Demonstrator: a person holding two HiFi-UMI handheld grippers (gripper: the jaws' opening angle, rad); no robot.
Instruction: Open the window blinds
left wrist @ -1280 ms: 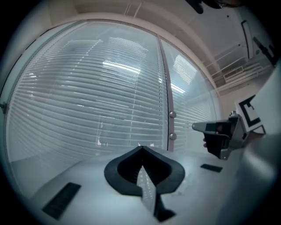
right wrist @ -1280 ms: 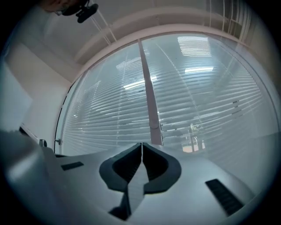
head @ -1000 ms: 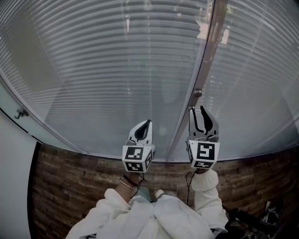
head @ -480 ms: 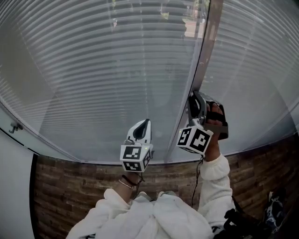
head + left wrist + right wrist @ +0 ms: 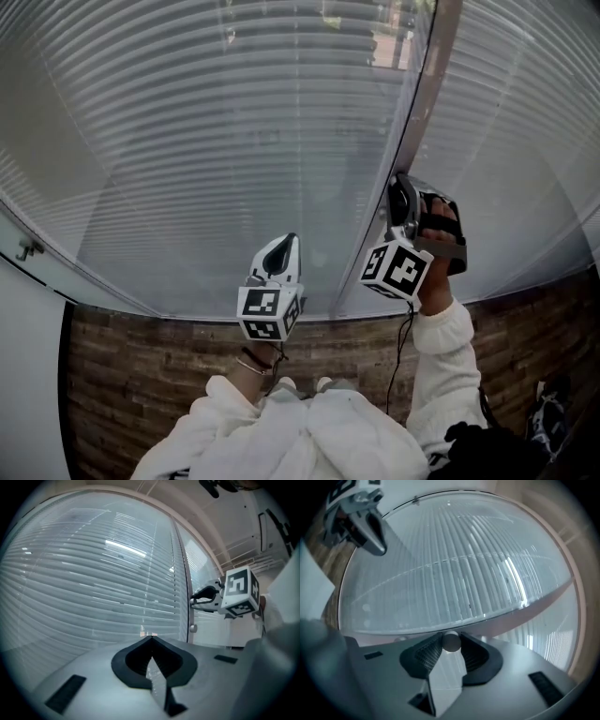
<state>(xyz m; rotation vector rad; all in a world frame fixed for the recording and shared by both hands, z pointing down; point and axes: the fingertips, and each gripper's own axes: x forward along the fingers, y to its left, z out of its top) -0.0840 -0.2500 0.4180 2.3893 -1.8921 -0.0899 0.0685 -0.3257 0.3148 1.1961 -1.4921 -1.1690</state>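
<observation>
Knob [image 5: 451, 641] sits between right gripper [image 5: 450, 645] fingers [image 5: 427, 654], which have just been opening.

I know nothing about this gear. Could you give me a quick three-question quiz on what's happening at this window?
1. True or false: the left gripper holds the knob.
2. Which gripper has the knob between its jaws? A) left gripper B) right gripper
3. Fill in: the slats of the blinds run ___.

Key: 1 false; its jaws are shut and empty. 2 B; its jaws, which have just been opening slightly, grip the knob. 3 horizontally.
</observation>
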